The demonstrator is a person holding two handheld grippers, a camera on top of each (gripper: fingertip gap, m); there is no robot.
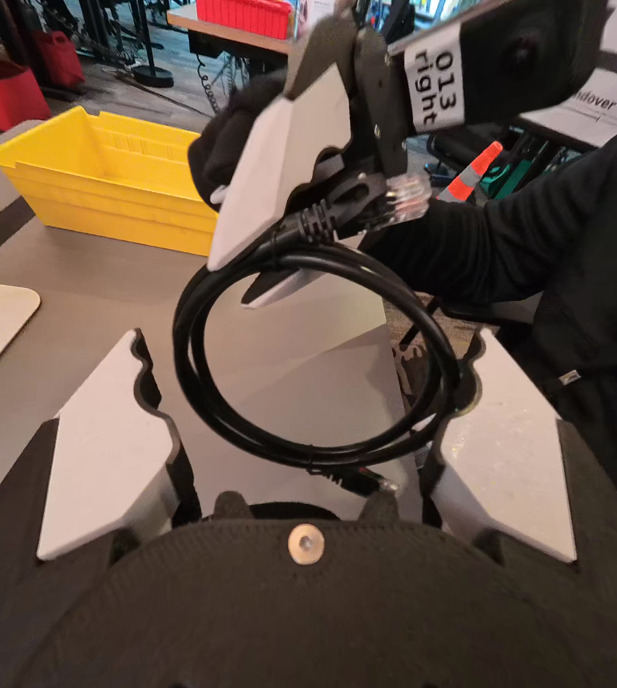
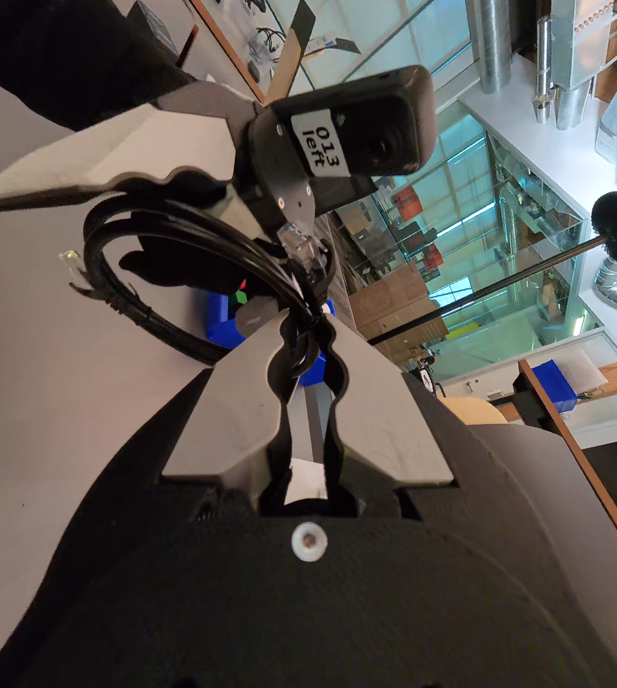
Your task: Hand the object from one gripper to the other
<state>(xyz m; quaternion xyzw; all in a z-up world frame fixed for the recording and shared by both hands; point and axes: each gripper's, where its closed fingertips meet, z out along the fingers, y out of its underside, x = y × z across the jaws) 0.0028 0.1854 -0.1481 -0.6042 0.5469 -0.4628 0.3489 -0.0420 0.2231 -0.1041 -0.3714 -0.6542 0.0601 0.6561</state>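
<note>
In the left wrist view, the left gripper (image 1: 307,372) stands wide open around the hanging black cable coil (image 1: 310,357) — the right gripper (image 1: 258,275) pinches its top, above the grey table (image 1: 87,283) near a yellow bin (image 1: 105,182).

In the right wrist view, the right gripper (image 2: 305,316) is closed on the coil (image 2: 172,238).

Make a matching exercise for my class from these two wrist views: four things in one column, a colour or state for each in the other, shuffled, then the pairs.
Things:
1. left gripper
2. right gripper
3. coiled cable
4. storage bin

States:
A. yellow, on the table
B. shut on the black loops
C. open, fingers either side of the coil
D. black, hanging in the air

Pairs: 1-C, 2-B, 3-D, 4-A
</note>
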